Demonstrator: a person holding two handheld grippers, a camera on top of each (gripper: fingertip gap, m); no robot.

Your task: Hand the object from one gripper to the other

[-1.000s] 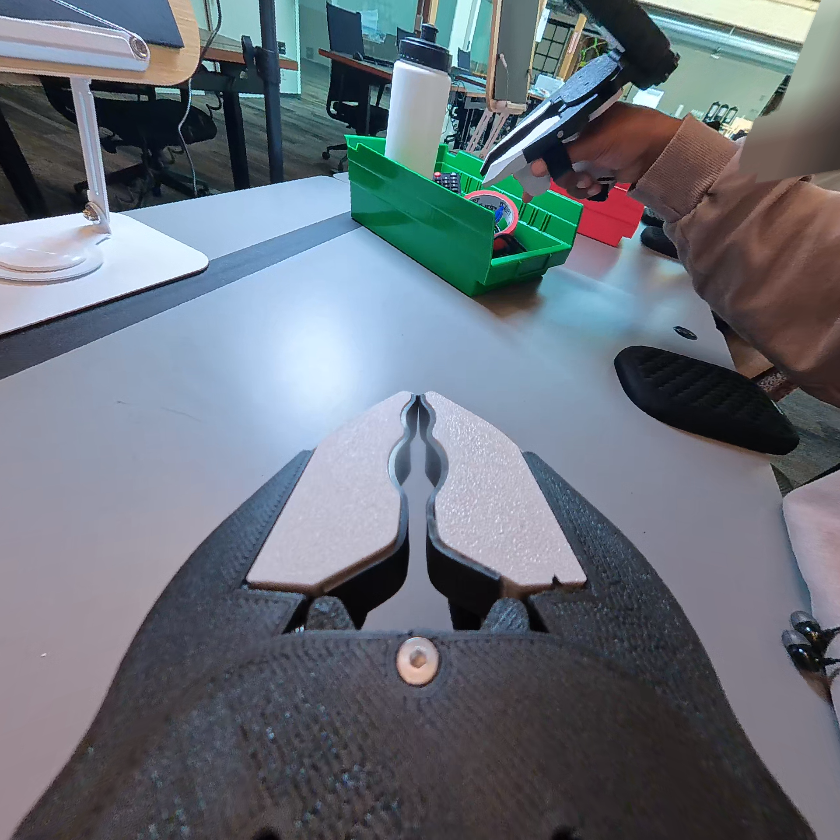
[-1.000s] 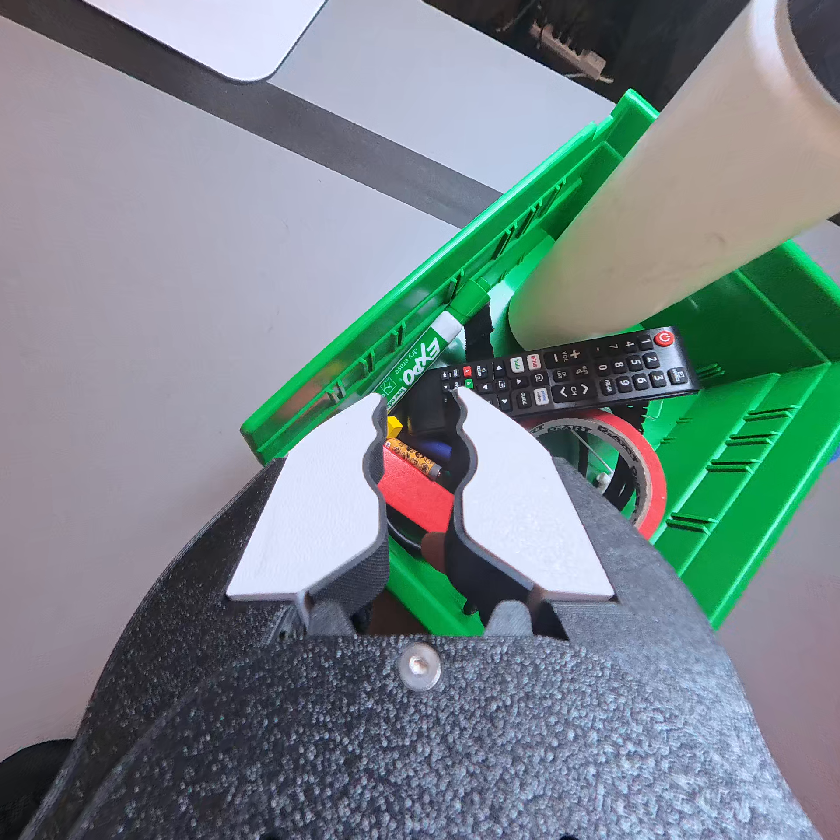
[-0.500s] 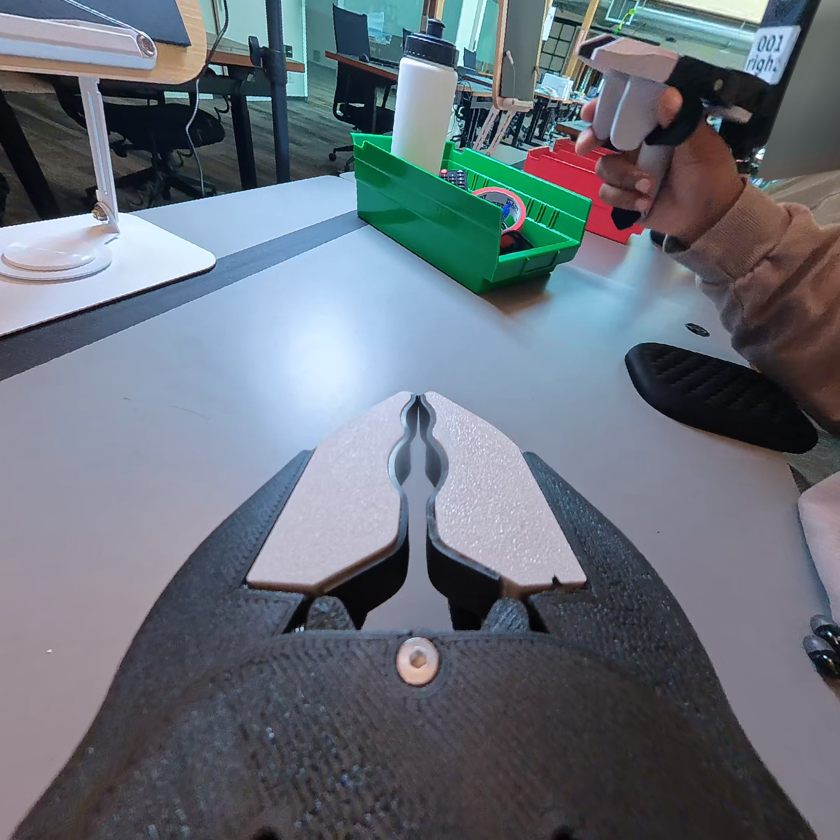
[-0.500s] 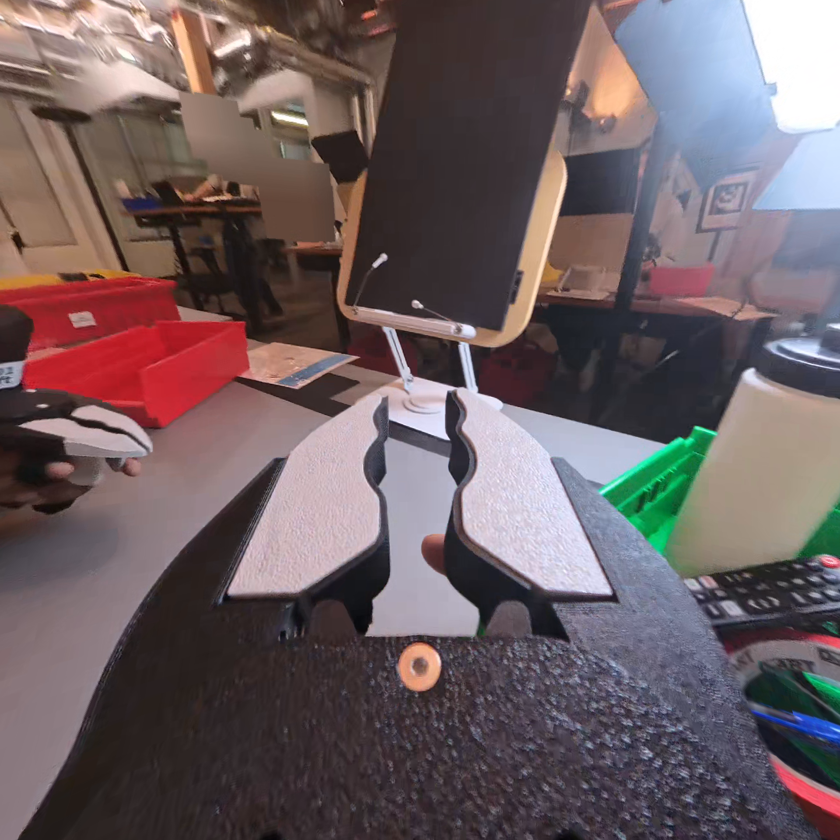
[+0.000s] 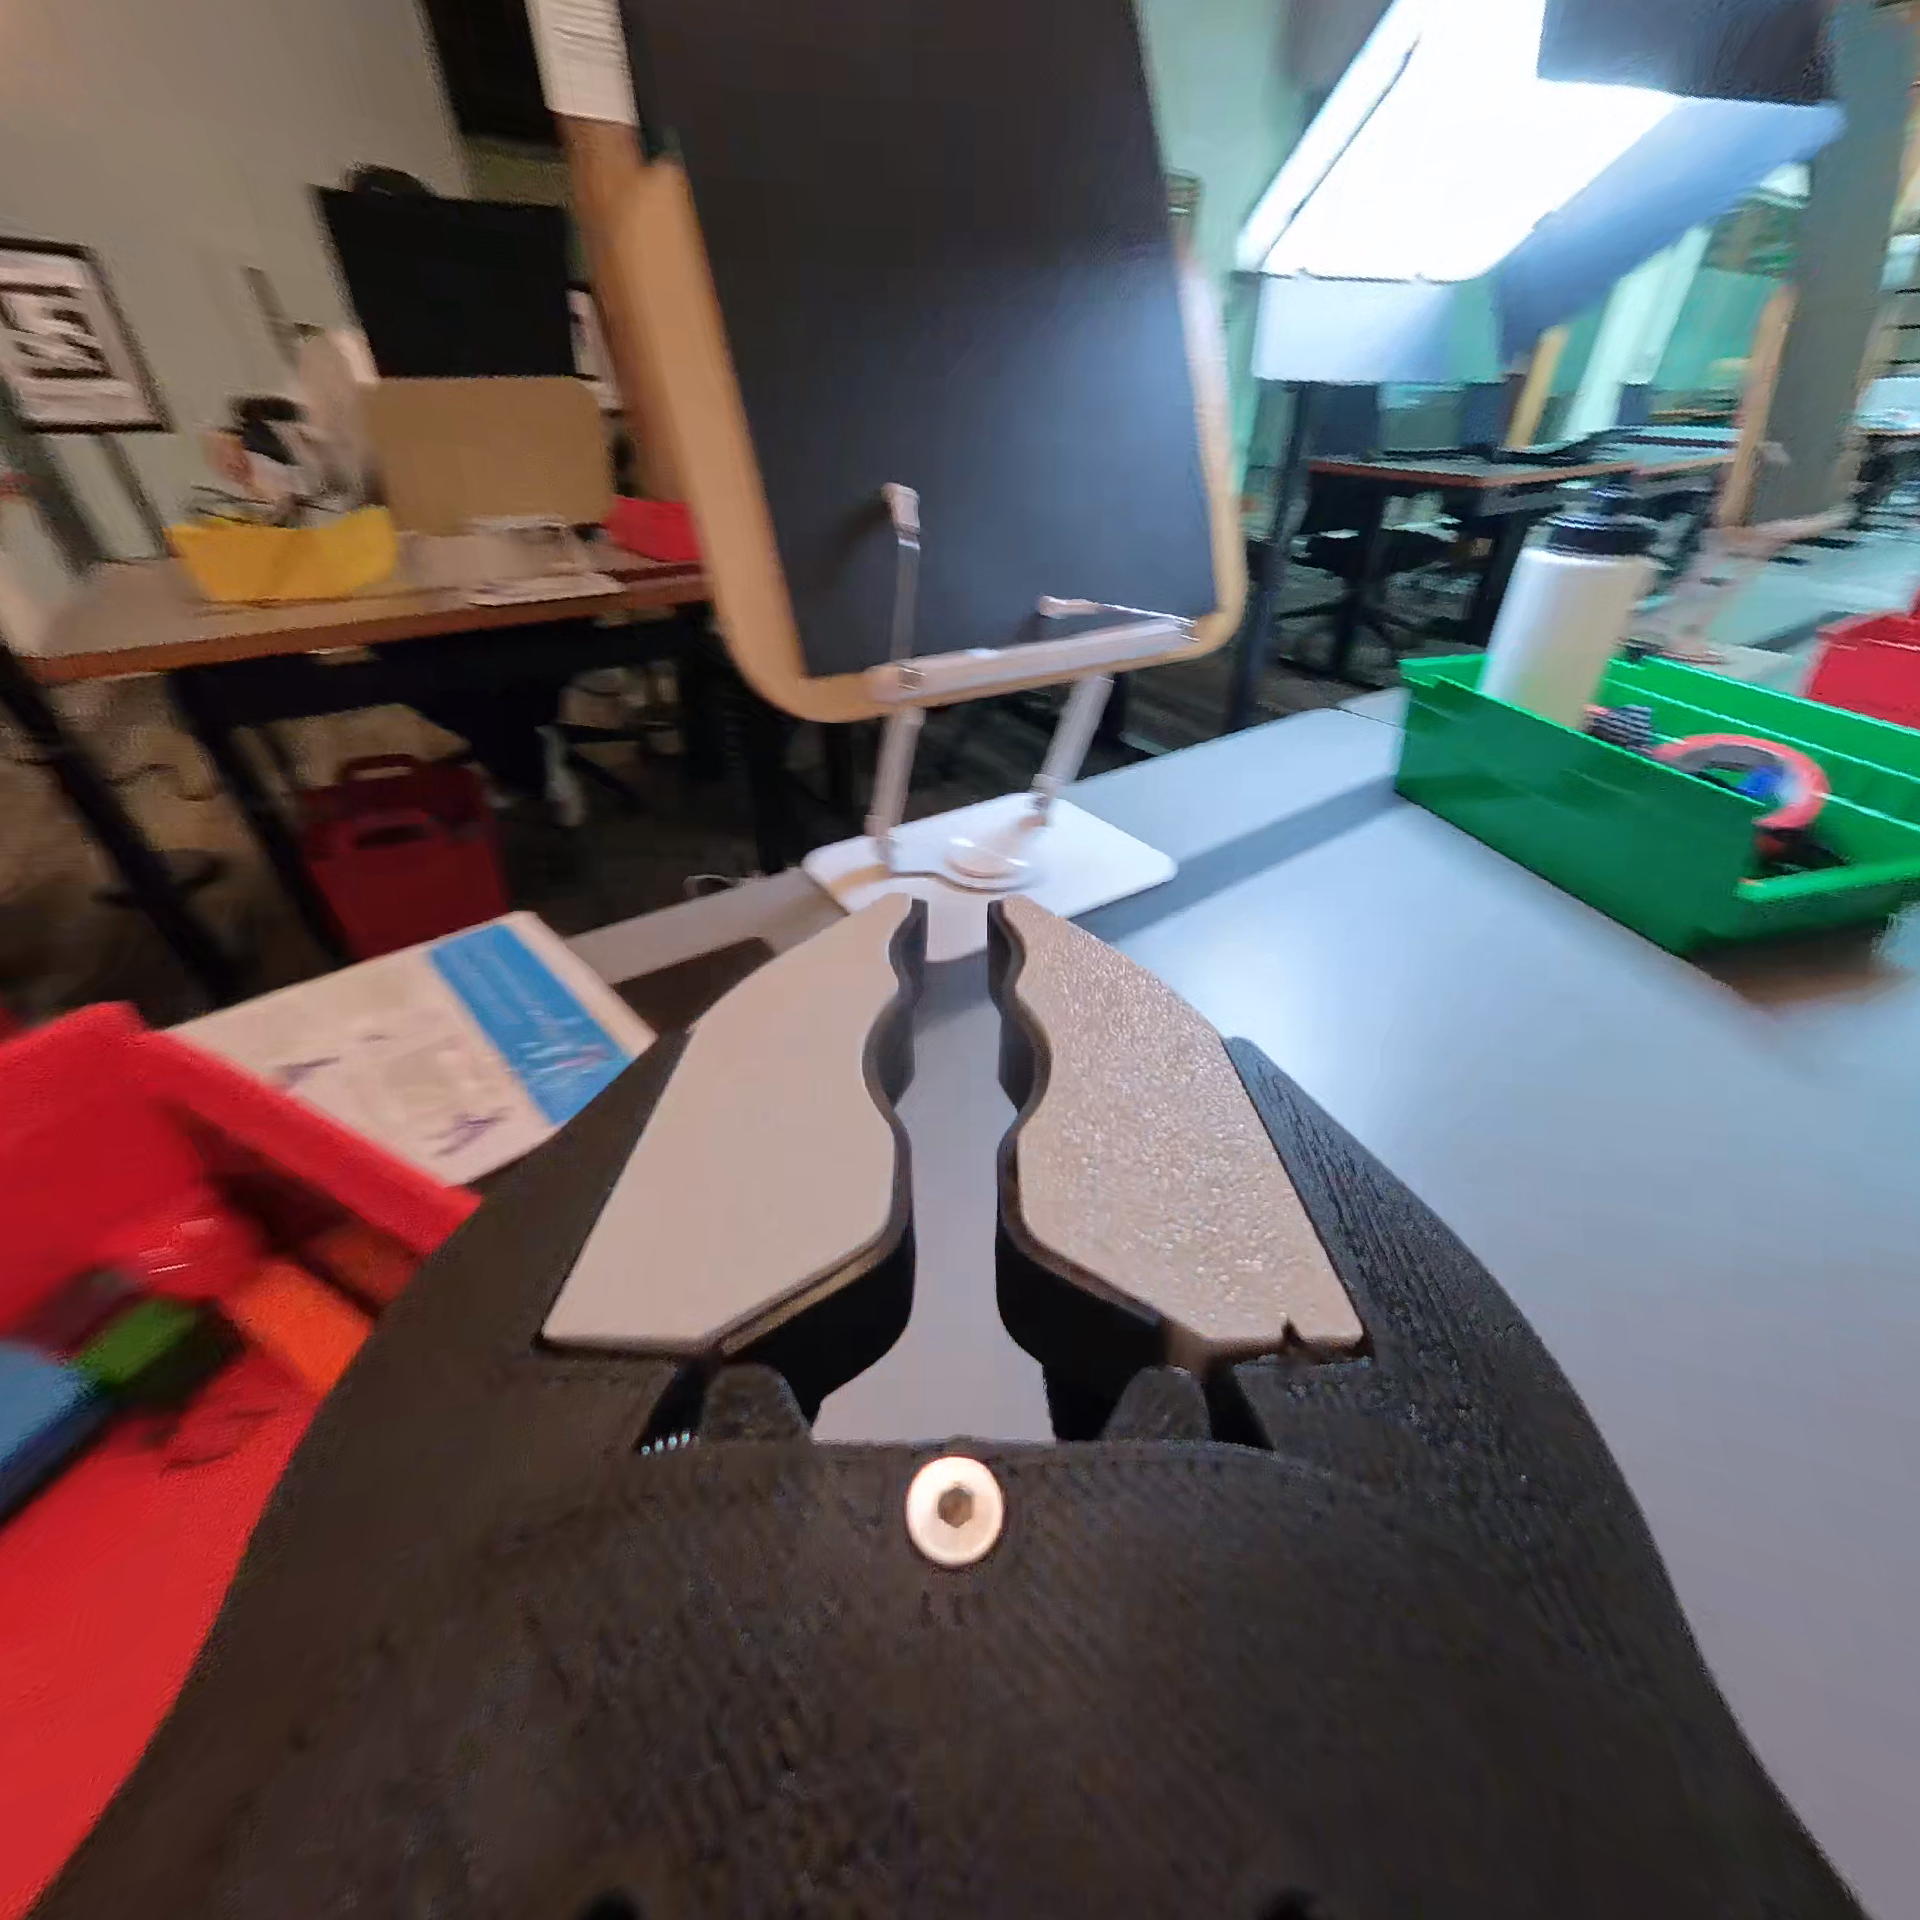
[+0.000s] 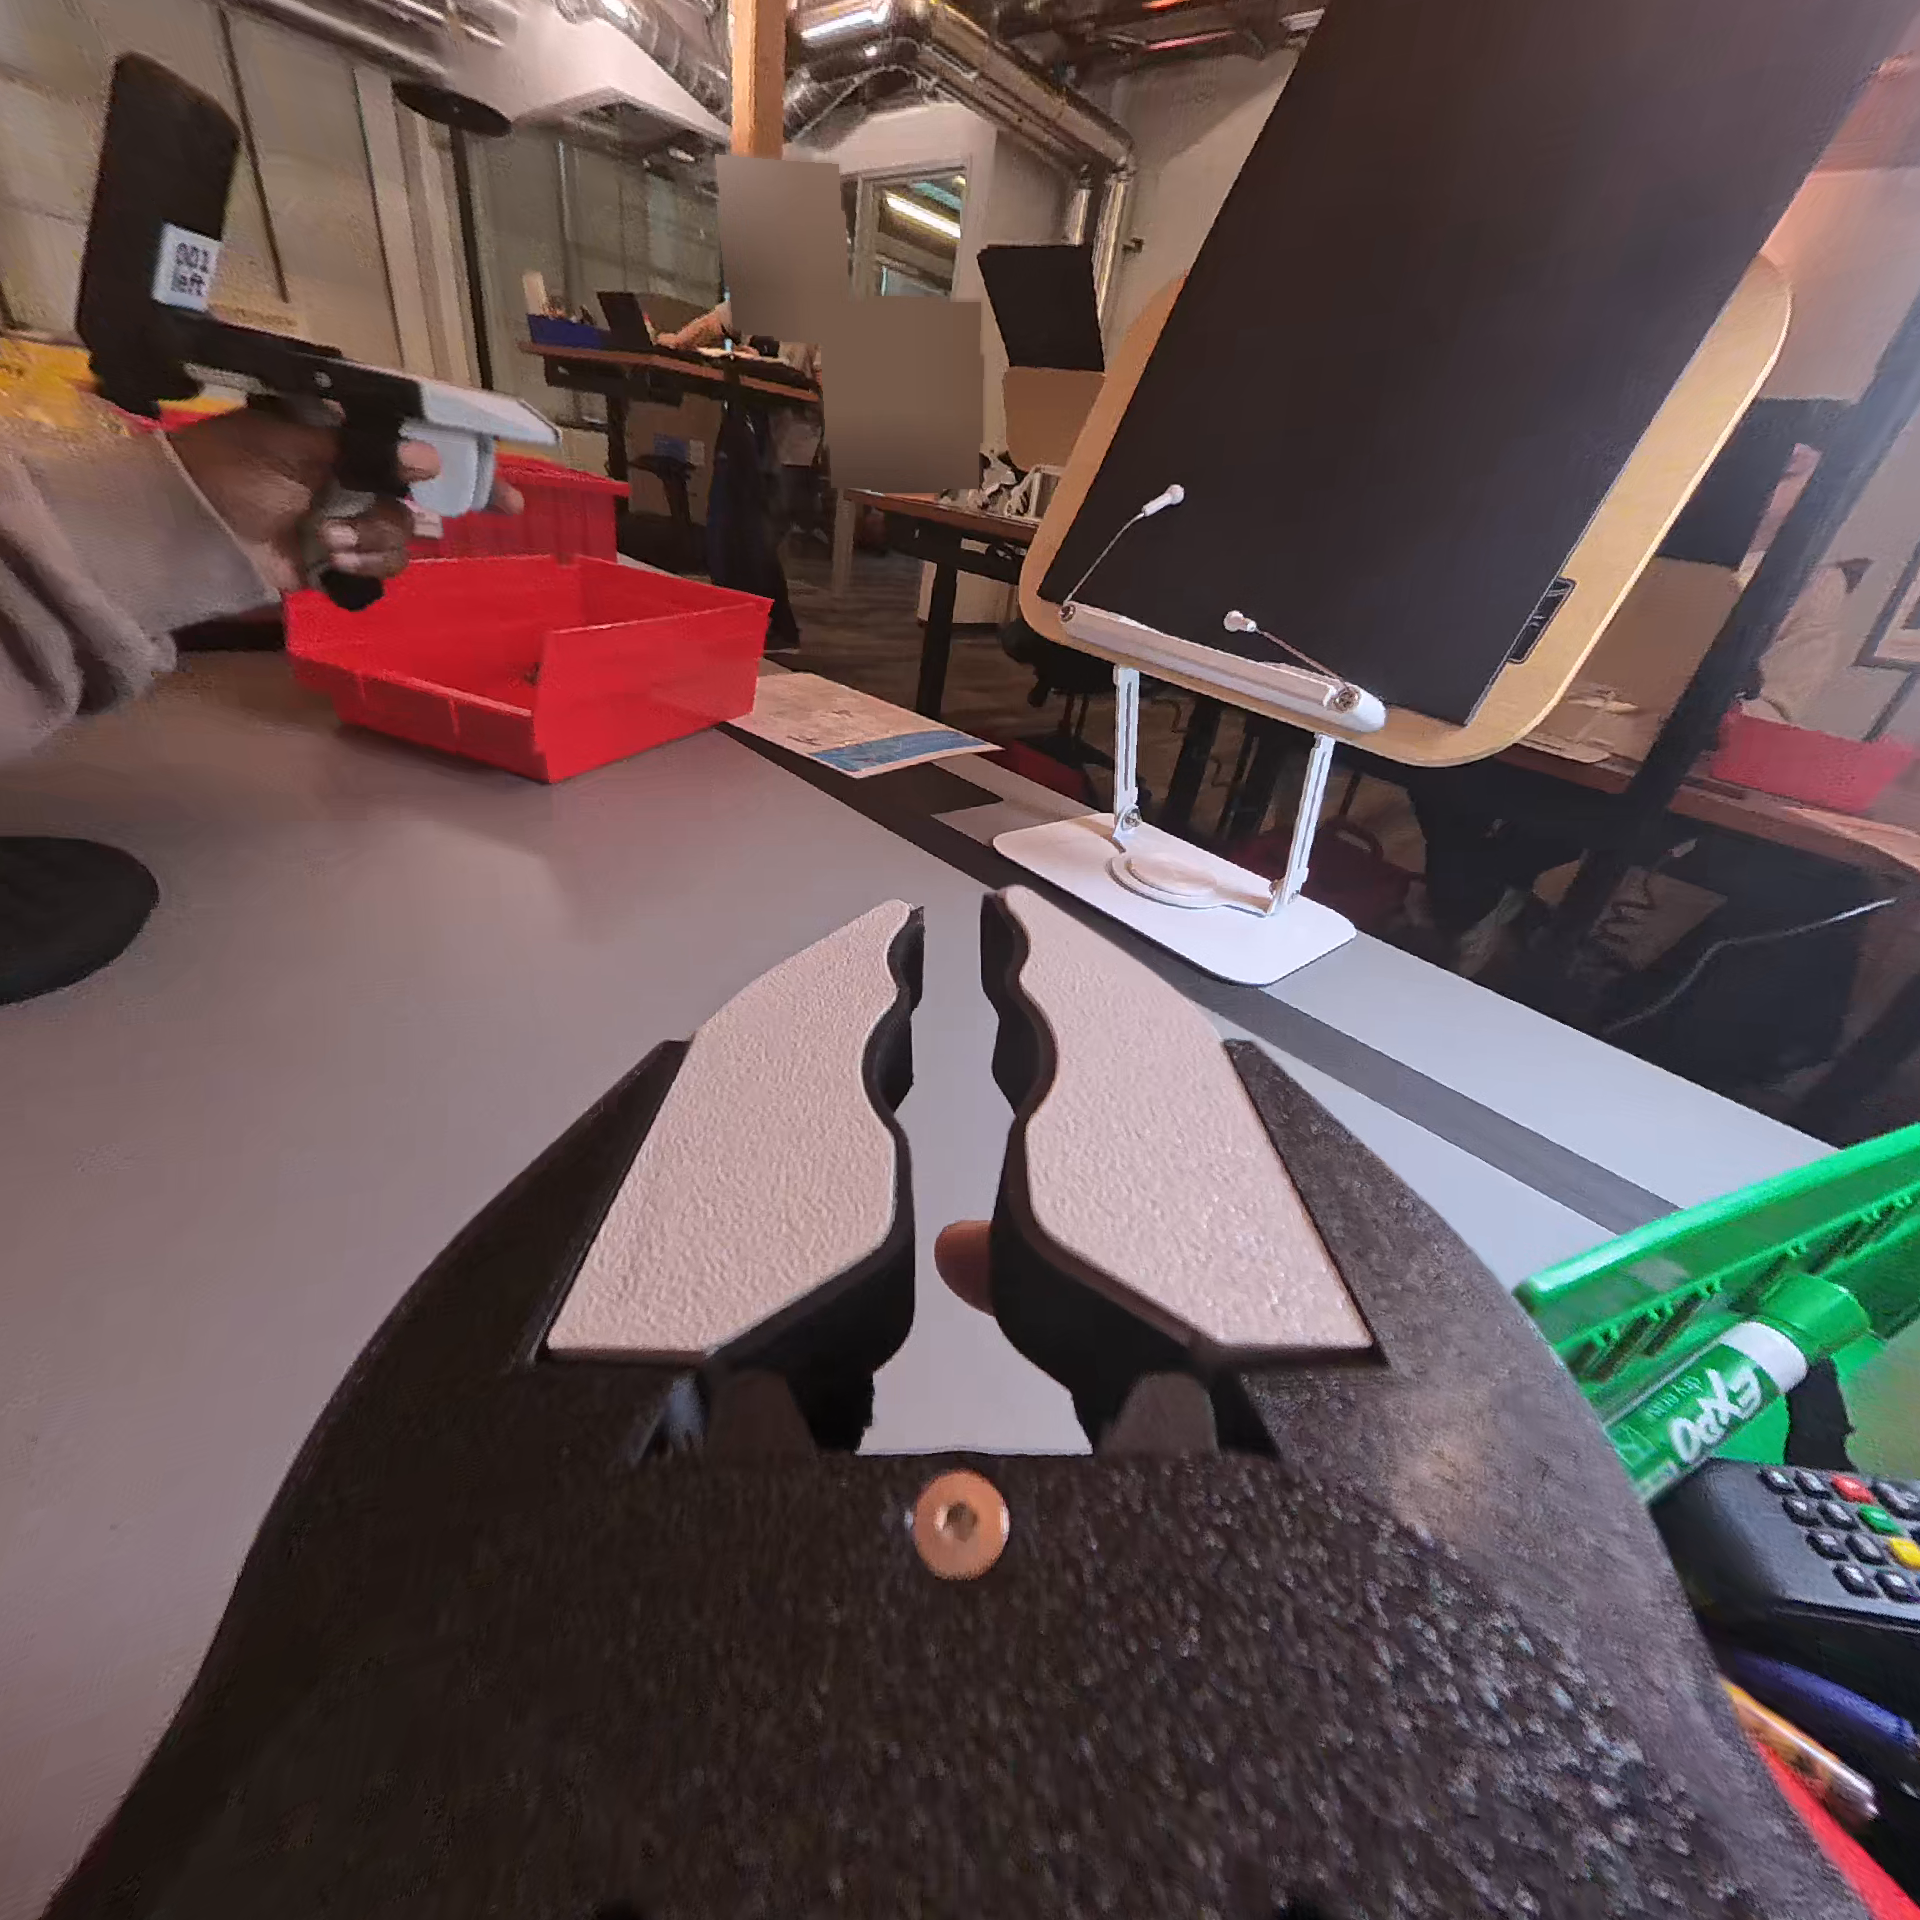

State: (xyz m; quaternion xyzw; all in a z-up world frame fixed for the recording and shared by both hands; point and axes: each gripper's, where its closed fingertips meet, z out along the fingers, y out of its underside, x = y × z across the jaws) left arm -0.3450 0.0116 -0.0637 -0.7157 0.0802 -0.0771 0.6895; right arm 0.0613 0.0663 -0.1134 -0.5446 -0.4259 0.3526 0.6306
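My left gripper (image 5: pixel 951 925) is open by a narrow gap and holds nothing. It hangs over the table's left side by a red bin (image 5: pixel 156 1091) with small coloured items, blurred. The right wrist view shows it far left (image 6: pixel 530 428), held in a hand above that red bin (image 6: pixel 582 675). My right gripper (image 6: pixel 951 920) is also open by a narrow gap and empty, above the grey table (image 6: pixel 416 987). A green bin (image 6: pixel 1714 1247) at its lower right holds a green marker (image 6: pixel 1725 1392) and a black remote (image 6: pixel 1829 1548).
The green bin (image 5: pixel 1558 821) also holds a white bottle (image 5: pixel 1548 623) and a red tape roll (image 5: pixel 1756 769). A dark board on a white stand (image 6: pixel 1174 904) is at the table's far edge. A printed sheet (image 5: pixel 447 1049) and a black pad (image 6: pixel 52 914) lie on the table. My right fingertips sit around 40 cm from my left ones.
The right gripper came up out of the green bin empty, levelled over the table, and its gap narrowed. The left gripper swung left toward the red bin and opened slightly from shut.
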